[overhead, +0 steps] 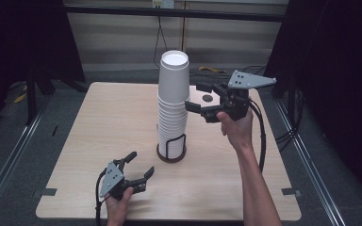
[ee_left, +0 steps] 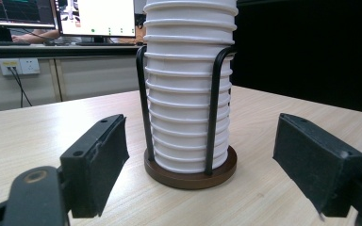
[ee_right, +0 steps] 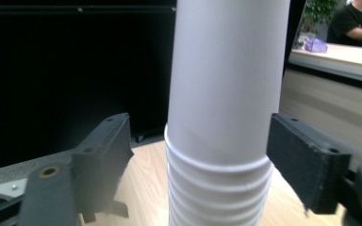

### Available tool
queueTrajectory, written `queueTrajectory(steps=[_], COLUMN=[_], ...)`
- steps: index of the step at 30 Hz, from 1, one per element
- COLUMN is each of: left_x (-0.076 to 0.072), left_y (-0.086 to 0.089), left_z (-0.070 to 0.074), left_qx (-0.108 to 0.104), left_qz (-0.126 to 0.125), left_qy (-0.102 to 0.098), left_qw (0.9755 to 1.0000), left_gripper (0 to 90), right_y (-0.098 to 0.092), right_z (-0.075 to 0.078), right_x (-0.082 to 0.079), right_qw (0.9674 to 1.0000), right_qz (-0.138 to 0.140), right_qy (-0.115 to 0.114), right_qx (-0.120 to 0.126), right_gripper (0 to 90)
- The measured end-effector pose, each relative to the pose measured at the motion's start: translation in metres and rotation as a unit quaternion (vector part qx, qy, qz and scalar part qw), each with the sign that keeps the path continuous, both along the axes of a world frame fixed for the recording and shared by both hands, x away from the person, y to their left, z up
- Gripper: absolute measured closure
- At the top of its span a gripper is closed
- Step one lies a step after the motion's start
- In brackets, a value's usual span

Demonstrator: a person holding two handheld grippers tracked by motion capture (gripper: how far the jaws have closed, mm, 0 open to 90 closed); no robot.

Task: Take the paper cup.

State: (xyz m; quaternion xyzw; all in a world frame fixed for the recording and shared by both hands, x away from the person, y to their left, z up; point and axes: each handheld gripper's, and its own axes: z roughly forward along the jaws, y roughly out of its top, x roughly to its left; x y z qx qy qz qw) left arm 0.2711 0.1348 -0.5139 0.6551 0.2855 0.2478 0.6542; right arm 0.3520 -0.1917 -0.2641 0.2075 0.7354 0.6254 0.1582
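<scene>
A tall stack of white paper cups (overhead: 173, 103) stands upside down in a black wire holder (overhead: 172, 149) with a round brown base, near the middle of the wooden table (overhead: 99, 122). My right gripper (overhead: 197, 96) is raised beside the top of the stack, open, its jaws to either side of the top cup (ee_right: 226, 80) without touching it. My left gripper (overhead: 139, 166) rests low near the table's front edge, open and empty, pointing at the holder's base (ee_left: 191, 172).
A small dark round mark (overhead: 208, 98) lies on the table behind the right gripper. Dark curtains stand at both sides. Monitors (ee_left: 56, 16) and a wall socket (ee_left: 19, 67) are beyond the table's far side. A person (ee_right: 358, 21) sits at a counter.
</scene>
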Motion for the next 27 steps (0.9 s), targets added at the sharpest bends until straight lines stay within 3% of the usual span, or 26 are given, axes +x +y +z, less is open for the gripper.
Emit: queueTrajectory(steps=[4, 13, 23, 27], left_x=[0.0, 0.0, 0.0, 0.0], left_y=[0.001, 0.001, 0.001, 0.001], left_z=[0.0, 0.0, 0.0, 0.0], left_qx=[0.003, 0.002, 0.002, 0.002], left_qz=[-0.001, -0.002, -0.003, -0.003], left_qy=[-0.001, -0.001, -0.001, -0.001], left_qw=[1.0, 1.0, 1.0, 1.0], left_gripper=[18.0, 18.0, 18.0, 18.0], right_y=[0.0, 0.008, 0.017, 0.022], right_z=[0.009, 0.024, 0.034, 0.038], right_x=[0.003, 0.012, 0.022, 0.027], right_qw=[0.9999, 0.9999, 0.9998, 0.9995], right_qz=[0.004, -0.006, 0.0, 0.003], right_qy=[-0.004, -0.001, 0.004, 0.007], right_qx=[0.012, -0.013, -0.018, -0.032], right_gripper=[22.1, 20.2, 15.6, 15.5])
